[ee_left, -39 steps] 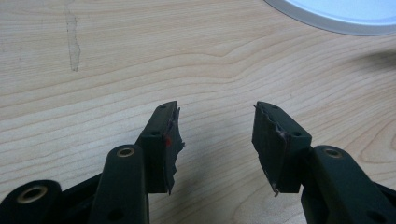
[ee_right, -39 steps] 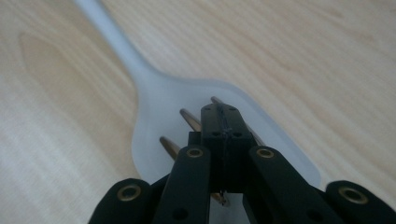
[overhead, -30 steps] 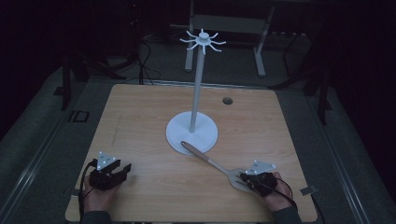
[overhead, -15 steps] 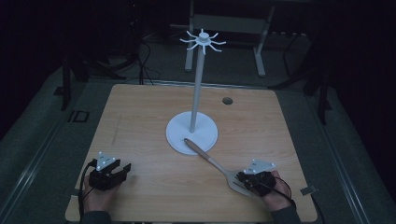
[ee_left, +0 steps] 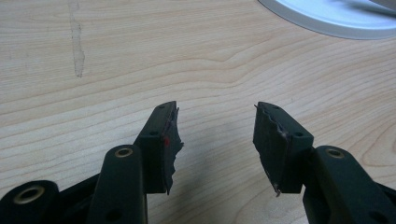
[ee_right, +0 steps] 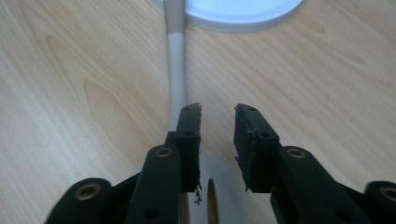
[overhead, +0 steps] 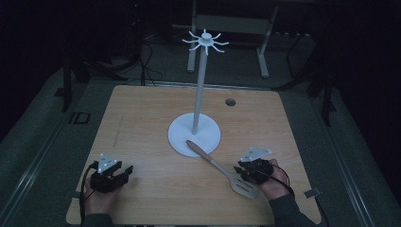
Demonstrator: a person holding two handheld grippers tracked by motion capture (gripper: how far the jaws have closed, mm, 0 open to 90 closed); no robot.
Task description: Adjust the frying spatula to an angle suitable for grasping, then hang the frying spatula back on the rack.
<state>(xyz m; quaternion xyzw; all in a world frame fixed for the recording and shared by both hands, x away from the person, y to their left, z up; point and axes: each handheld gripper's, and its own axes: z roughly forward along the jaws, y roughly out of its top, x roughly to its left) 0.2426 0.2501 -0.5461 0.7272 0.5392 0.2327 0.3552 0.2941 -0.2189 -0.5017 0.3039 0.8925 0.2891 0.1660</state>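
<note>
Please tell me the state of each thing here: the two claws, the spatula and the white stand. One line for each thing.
Left claw: open, nothing between its jaws, resting low over the table.
Right claw: open, jaws have just been opening, above the spatula's blade, not gripping it.
Spatula: lying flat on the table, handle end resting on the stand's base.
Stand: upright, its top hooks bare.

Dim high view, bright soft close-ups
</note>
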